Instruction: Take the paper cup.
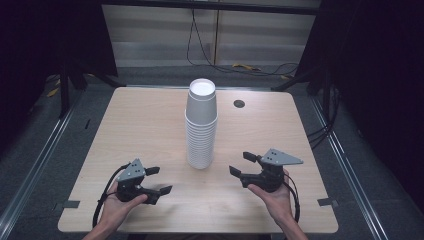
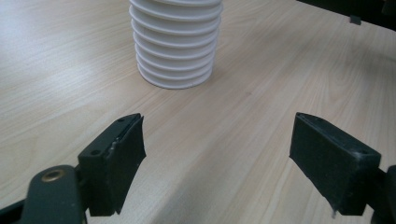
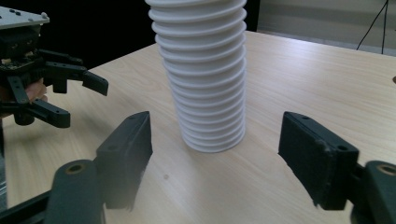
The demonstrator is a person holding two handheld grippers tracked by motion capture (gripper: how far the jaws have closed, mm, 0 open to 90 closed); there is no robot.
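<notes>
Left gripper: the black two-jaw left gripper (image 1: pixel 159 180) is held low over the table, near side of the stack and to its left; its jaws are seen spread apart with nothing between them.
Right gripper: the black two-jaw right gripper (image 1: pixel 242 164) with a grey three-cornered plate is held to the right of the stack, jaws spread wide and empty, pointed at the stack's lower part.
Stack: the tall stack of nested white paper cups (image 1: pixel 201 125), upside down, stands apart from both grippers, about midway between them.
Table: the light wooden table (image 1: pixel 140 125) carries the stack alone; a small dark round hole (image 1: pixel 239 104) lies beyond the stack to the right.
Risk, toppling: the tall, narrow stack could be tipped if it were pushed low from one side only.
Risk, crushing: thin paper walls could be dented by a hard squeeze.
Risk, several cups lifted: tightly nested cups may come away together if only one is wanted.
</notes>
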